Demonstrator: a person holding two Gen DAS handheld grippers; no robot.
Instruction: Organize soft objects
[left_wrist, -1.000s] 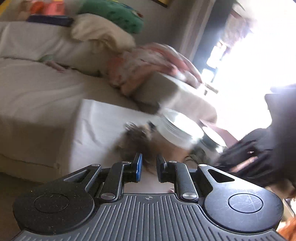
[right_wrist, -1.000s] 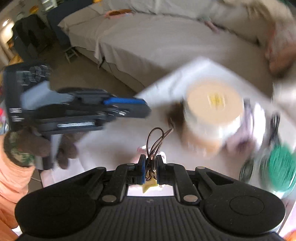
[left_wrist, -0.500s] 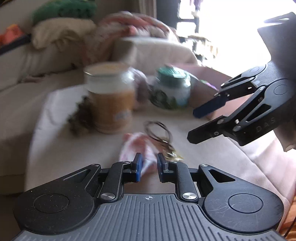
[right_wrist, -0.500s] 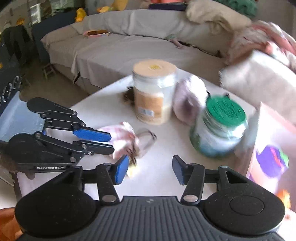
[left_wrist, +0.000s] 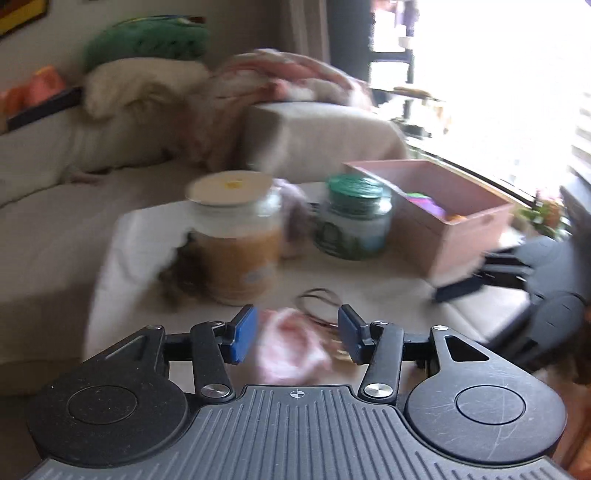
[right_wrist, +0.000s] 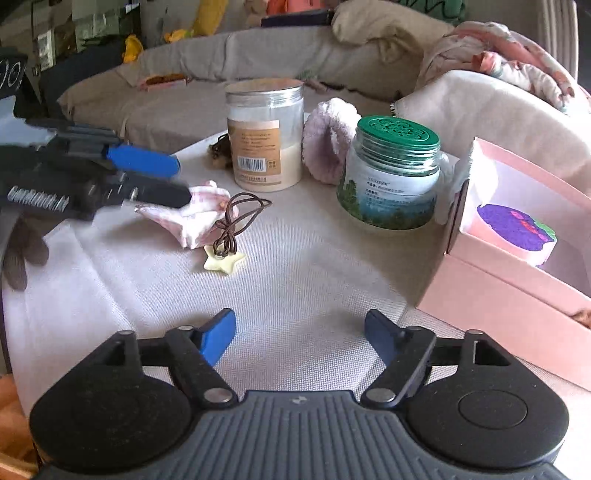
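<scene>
A pink-and-white soft cloth (right_wrist: 195, 218) lies on the white-covered table (right_wrist: 295, 295); it shows between my left fingers in the left wrist view (left_wrist: 288, 343). My left gripper (left_wrist: 295, 334) is open around it and also shows in the right wrist view (right_wrist: 162, 181), with its tips at the cloth. A brown cord with a yellow star (right_wrist: 223, 258) lies beside the cloth. My right gripper (right_wrist: 299, 332) is open and empty, low over the table's near side. A pink box (right_wrist: 517, 266) at the right holds a purple soft item (right_wrist: 513, 225). A fluffy lilac puff (right_wrist: 328, 140) stands behind the jars.
A beige-lidded jar (right_wrist: 264, 133) and a green-lidded jar (right_wrist: 391, 170) stand at the back of the table. A small brown fuzzy thing (right_wrist: 218, 155) lies left of the beige jar. A sofa (right_wrist: 207, 66) with cushions and blankets runs behind.
My right gripper let go of the cord with the star, opened and pulled back. My left gripper swung over the table, opened, and came down around the pink cloth.
</scene>
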